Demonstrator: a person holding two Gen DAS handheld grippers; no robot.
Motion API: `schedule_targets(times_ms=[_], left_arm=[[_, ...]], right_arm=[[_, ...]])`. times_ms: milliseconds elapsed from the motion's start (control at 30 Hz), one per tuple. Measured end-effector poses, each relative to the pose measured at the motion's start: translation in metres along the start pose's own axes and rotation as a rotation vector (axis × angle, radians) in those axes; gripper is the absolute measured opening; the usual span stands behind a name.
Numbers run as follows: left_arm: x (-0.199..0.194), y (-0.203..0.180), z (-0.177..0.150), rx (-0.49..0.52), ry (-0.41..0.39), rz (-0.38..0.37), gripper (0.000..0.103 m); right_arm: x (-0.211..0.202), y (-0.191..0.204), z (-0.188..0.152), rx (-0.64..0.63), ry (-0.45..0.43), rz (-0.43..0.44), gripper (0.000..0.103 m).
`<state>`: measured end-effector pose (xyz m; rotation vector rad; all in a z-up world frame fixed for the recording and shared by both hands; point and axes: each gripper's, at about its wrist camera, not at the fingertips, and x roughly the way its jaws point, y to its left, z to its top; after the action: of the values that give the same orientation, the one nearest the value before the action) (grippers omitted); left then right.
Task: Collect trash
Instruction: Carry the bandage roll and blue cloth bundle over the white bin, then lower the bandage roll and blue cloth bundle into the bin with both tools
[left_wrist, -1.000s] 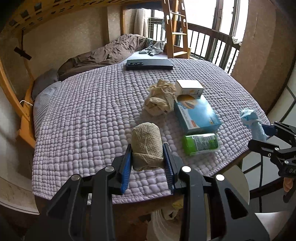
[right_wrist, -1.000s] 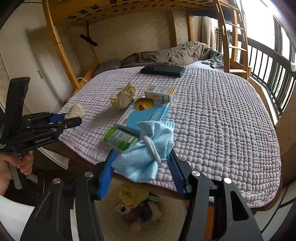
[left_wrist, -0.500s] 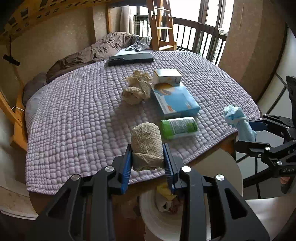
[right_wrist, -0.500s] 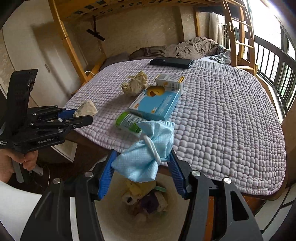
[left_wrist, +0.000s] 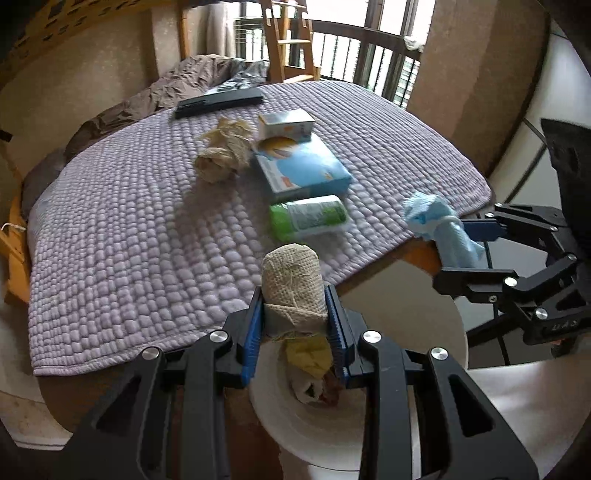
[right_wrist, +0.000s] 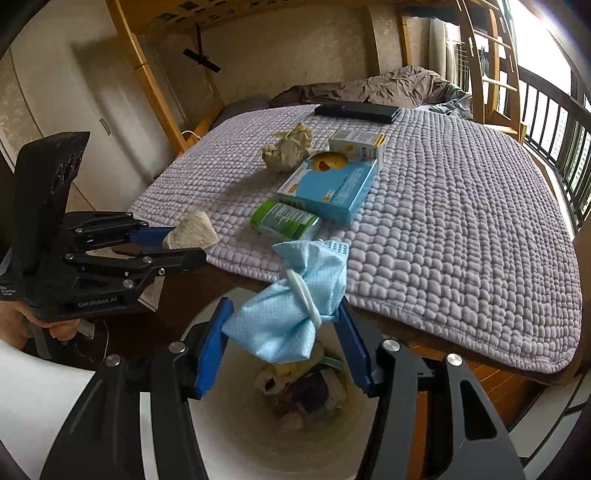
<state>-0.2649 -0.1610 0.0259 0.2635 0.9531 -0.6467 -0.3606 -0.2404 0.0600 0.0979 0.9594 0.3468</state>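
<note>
My left gripper (left_wrist: 295, 325) is shut on a beige paper wad (left_wrist: 291, 284) and holds it above the white trash bin (left_wrist: 417, 317), which holds several scraps. My right gripper (right_wrist: 284, 332) is shut on a crumpled blue face mask (right_wrist: 295, 302) right above the same bin (right_wrist: 236, 424). Each gripper shows in the other's view: the right one (left_wrist: 476, 251) with the mask (left_wrist: 439, 229), the left one (right_wrist: 177, 243) with the wad (right_wrist: 192, 232). On the purple quilt (left_wrist: 122, 229) lie a crumpled beige paper (left_wrist: 223, 153), a green tube (left_wrist: 308, 218), a blue box (left_wrist: 301, 168) and a small white box (left_wrist: 286, 125).
A black flat device (left_wrist: 218, 103) lies at the far end of the bed, with a brown blanket (left_wrist: 177, 85) behind it. A wooden ladder (left_wrist: 291, 40) and a balcony railing (left_wrist: 373, 59) stand at the back. The bed's wooden edge (right_wrist: 461, 347) borders the bin.
Both grippers have pulled back from the bed with their loads and now hang over the bin, which fills more of both views.
</note>
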Motion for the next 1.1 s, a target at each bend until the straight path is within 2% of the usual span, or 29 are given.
schedule_targets(times_ms=[400, 1100], left_arm=[[0.007, -0.024, -0.009, 0.097, 0.047, -0.068, 0.034], [0.042, -0.034, -0.027, 0.157, 0.173, -0.099, 0.034]], right_arm=[[0.007, 0.001, -0.018, 0.018, 0.048, 0.017, 0.055], [0.046, -0.002, -0.038, 0.021, 0.147, 0.000, 0.055]])
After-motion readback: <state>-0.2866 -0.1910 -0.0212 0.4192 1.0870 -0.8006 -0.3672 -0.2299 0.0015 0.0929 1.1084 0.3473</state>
